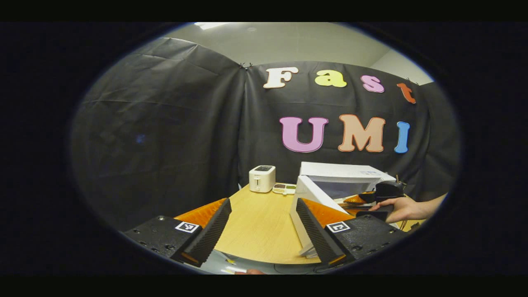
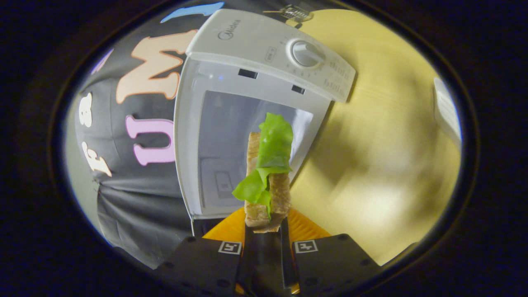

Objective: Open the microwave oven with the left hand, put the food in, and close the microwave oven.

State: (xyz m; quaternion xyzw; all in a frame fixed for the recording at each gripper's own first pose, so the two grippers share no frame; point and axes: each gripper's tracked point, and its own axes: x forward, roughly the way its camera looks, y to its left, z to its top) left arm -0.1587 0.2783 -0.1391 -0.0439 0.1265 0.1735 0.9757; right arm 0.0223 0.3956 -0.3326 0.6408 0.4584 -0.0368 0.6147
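Clamped between the right tongs, a sandwich of toast and loose lettuce points at the open cavity of the microwave. In the left gripper view the left tongs stand spread and empty above the worktop, with the swung-out door just beside their right-hand finger. A person's hand carries the other gripper at the oven mouth. Likely trouble: the lettuce leaf may catch the cavity's upper edge and slide off, or the sandwich may tip on release since only its end is held. Room is tight between door and cavity frame. Behind the door, a toaster and small tray sit well apart on otherwise bare wood.
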